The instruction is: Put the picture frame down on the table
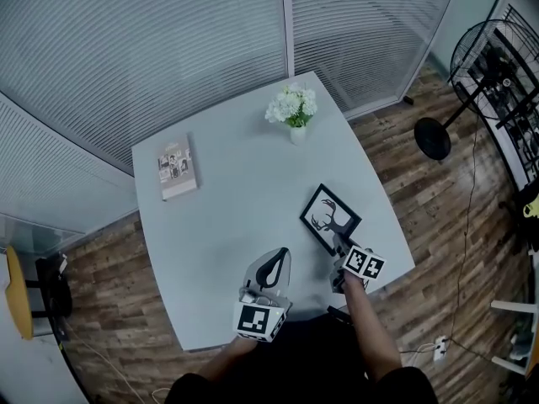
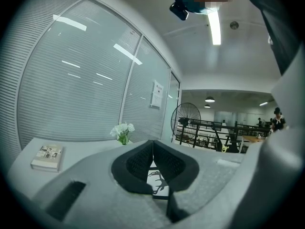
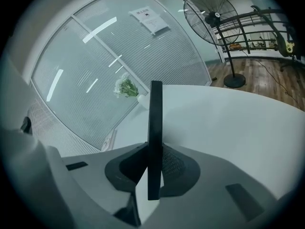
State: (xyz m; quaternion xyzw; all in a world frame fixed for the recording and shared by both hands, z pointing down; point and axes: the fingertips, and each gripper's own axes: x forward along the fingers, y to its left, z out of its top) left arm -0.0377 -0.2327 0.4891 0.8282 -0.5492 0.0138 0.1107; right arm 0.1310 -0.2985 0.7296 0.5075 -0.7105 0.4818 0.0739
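A black picture frame [image 1: 329,217] with a deer silhouette lies low over the right side of the pale table [image 1: 236,225]. My right gripper [image 1: 343,253] is shut on its near corner. In the right gripper view the frame's black edge [image 3: 155,132] stands upright between the jaws. My left gripper [image 1: 271,269] sits near the table's front edge, left of the frame, shut on nothing. In the left gripper view its pads [image 2: 138,162] meet, and the deer picture [image 2: 158,181] shows beyond them.
A white vase of flowers [image 1: 293,109] stands at the table's far edge. A book [image 1: 177,167] lies at the far left. A standing fan [image 1: 472,74] is on the wood floor to the right. Slatted glass walls run behind the table.
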